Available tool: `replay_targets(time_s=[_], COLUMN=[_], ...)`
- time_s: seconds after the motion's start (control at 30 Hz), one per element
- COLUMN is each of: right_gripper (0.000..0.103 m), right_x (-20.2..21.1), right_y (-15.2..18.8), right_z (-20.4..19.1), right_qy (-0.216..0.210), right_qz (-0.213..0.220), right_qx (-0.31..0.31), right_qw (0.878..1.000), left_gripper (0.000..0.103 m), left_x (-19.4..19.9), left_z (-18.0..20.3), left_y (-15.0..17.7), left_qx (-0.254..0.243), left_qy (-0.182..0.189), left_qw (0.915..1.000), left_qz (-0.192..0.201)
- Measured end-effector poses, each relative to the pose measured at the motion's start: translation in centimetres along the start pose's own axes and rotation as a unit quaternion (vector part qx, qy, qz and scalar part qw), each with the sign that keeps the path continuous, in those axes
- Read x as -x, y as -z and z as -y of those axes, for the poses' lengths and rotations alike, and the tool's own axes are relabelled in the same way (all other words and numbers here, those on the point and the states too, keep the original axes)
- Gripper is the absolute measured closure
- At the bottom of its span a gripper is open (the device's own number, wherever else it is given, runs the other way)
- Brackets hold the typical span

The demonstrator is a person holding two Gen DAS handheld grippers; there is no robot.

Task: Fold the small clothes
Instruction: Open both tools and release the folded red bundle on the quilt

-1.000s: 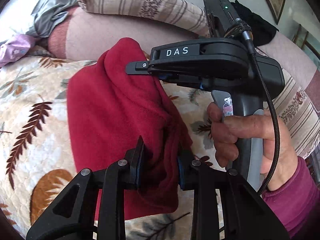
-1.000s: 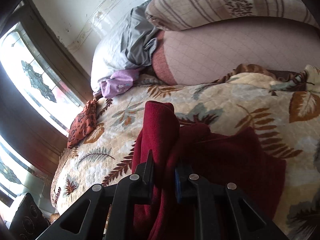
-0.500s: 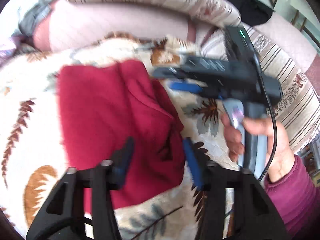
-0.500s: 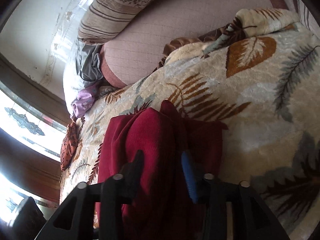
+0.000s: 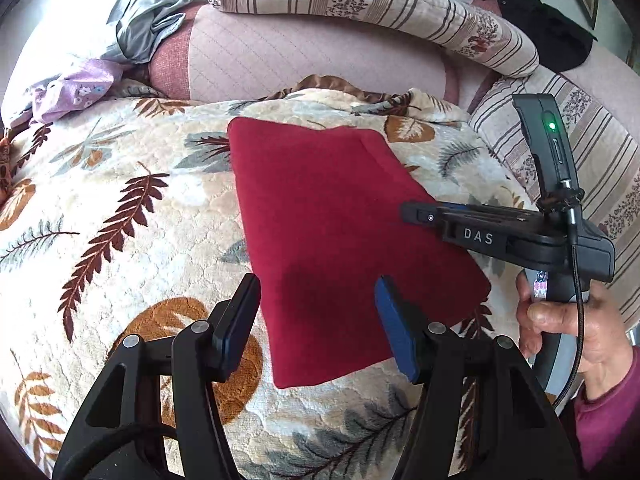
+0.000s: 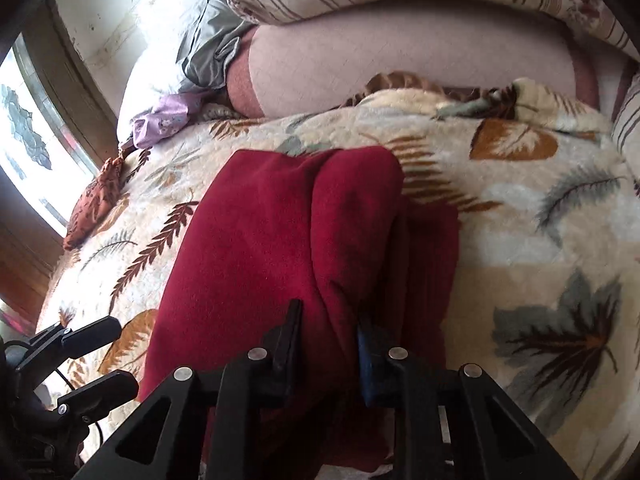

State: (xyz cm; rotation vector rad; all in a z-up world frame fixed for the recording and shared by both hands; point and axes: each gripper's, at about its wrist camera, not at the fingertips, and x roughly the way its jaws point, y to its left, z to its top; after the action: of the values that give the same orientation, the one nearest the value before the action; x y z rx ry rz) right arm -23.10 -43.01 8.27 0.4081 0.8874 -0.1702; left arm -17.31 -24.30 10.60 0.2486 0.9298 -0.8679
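Observation:
A dark red fleece garment (image 5: pixel 340 232) lies folded into a flat rectangle on the leaf-patterned blanket (image 5: pixel 120 220). My left gripper (image 5: pixel 316 312) is open and empty, raised just above the garment's near edge. My right gripper (image 5: pixel 416 214) comes in from the right over the garment's right edge. In the right wrist view the garment (image 6: pixel 260 248) fills the middle, and my right gripper (image 6: pixel 326 336) has its jaws partly apart with a raised fold of the red cloth between them. The left gripper's fingers (image 6: pixel 88 334) show at the lower left there.
A pink bolster (image 5: pixel 312 68) and a striped pillow (image 5: pixel 380 4) lie behind the blanket. Grey cloth (image 5: pixel 148 28) and a purple floral cloth (image 5: pixel 72 92) sit at the back left. A black garment (image 5: pixel 540 28) lies at the back right. A window (image 6: pixel 24 128) is at the left.
Both grippers were shut on the bunched red garment a second ago. They laid it down flat; my left gripper opened and drew back, and my right gripper's jaws loosened.

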Motion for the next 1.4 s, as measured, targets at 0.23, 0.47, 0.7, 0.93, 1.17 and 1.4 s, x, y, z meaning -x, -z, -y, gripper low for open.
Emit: replay_targets(time_s=[0.23,0.47,0.7,0.93,1.17,1.4], right_gripper=[0.076,0.054,0.053,0.035,0.034,0.028], right_x=[-0.1,3.5,4.9,8.2,9.5,9.3], right_y=[0.6,3.3,4.5,5.0,5.5,5.2], right_z=[2.1,0.3,1.3,2.7,4.4,4.0], right_qy=[-0.019,-0.029,0.001,0.043,0.058,0.06], right_qz=[0.004,0.015,0.041,0.081,0.091,0.086], right_qx=[-0.07,-0.04,-0.038,-0.042,-0.059,-0.053], right_qw=[0.997,0.999,0.998,0.995,0.992,0.993], left_gripper=[0.043,0.043,0.043,0.043,0.043,0.043], left_x=[-2.8,-2.3,0.7,0.7,0.5,0.6], left_z=[0.0,-0.1,2.3,4.3,4.8,4.0], left_y=[1.4,1.1,0.3,0.2,0.2,-0.3], left_qx=[0.003,0.033,0.014,0.017,0.028,0.037], left_qy=[-0.022,-0.024,-0.04,-0.033,-0.032,-0.043], left_qw=[0.9993,0.9988,0.9991,0.9992,0.9991,0.9983], left_qz=[-0.031,-0.027,0.01,0.012,0.008,0.012])
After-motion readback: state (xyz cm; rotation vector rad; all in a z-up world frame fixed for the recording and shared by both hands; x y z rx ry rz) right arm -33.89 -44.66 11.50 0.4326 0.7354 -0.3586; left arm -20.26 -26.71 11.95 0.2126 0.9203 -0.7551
